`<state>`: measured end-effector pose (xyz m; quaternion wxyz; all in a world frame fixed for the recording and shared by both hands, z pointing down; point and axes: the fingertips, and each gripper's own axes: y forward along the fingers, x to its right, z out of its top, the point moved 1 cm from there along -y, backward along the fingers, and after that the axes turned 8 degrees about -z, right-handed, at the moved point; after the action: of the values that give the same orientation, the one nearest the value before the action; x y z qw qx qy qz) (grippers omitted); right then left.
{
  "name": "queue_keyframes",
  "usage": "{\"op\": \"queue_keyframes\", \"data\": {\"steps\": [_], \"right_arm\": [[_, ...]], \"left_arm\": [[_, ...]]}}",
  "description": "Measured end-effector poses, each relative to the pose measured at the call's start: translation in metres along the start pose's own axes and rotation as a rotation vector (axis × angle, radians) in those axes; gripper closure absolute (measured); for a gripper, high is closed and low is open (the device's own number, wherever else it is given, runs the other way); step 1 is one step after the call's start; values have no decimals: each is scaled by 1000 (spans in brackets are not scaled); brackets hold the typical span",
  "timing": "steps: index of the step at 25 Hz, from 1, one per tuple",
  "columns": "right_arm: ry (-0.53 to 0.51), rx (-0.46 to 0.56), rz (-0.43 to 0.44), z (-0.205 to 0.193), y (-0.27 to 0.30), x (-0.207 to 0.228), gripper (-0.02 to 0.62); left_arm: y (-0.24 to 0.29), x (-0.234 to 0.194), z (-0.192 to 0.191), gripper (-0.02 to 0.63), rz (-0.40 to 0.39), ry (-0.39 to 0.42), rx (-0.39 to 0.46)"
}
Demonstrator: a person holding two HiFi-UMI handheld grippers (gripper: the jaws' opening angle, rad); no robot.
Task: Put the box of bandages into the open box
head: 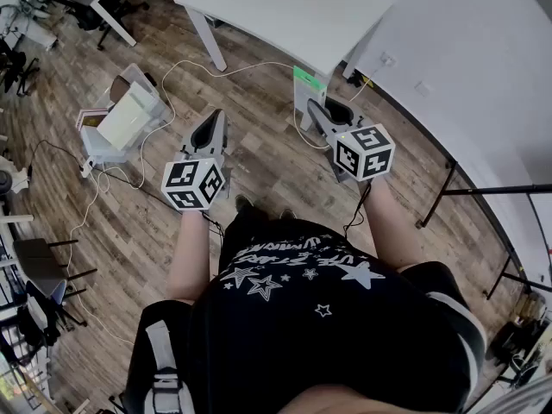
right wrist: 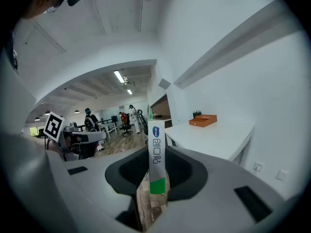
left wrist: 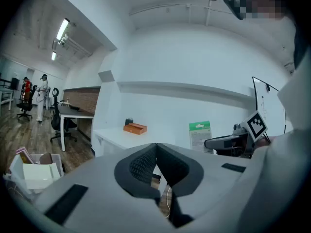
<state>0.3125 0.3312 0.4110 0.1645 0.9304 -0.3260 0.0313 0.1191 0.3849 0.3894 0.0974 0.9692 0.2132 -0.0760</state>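
White box of bandages [right wrist: 156,154] with green band; orange open box [right wrist: 203,121]; white table [right wrist: 214,140].

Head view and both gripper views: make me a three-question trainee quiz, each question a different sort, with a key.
1. True or false: the left gripper holds the box of bandages.
2. Where does the orange box sit? A: on the floor. B: on the white table. C: in a gripper.
3. Fill in: the right gripper is shut on the ____.
Key: 1 false, its jaws meet on nothing; 2 B; 3 box of bandages.
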Motion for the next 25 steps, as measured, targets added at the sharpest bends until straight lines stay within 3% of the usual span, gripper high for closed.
{"op": "queue_keyframes", "data": {"steps": [14,19,25], "right_arm": [[26,-14,26,-11,4,10,482],[28,-36,51,-21,25,2,482],[38,-45,20,-11,66,-1,482]], "left_arm": [[1,1,-15,586,46,-16,-28],[-1,-18,-28,586,63,-35,-61],[14,-63,-25,586,51,-45,-63]]}}
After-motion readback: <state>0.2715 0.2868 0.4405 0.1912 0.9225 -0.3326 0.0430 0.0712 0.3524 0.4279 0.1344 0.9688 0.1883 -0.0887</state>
